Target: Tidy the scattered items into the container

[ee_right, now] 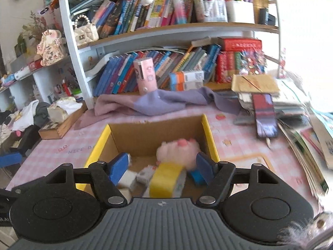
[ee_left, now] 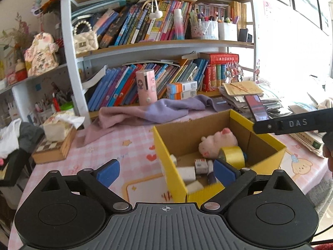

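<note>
Left gripper (ee_left: 166, 171) low centre, jaws wide apart, empty. Right gripper (ee_right: 162, 166) low centre, jaws apart, gripping nothing. Yellow box (ee_left: 166, 158) right of centre, holding pink plush (ee_left: 218, 141), yellow tape roll (ee_left: 233, 155).

We are in a home study or child's room. Above the table (ee_left: 124, 145), with its pink checked cloth, a bookshelf (ee_left: 145, 43) holds slanting books, pen cups (ee_left: 216, 30) and a small purse (ee_left: 85, 39). Beside the table's left end sits a tissue box (ee_left: 57, 129); papers (ee_left: 249, 98) pile at its right.
</note>
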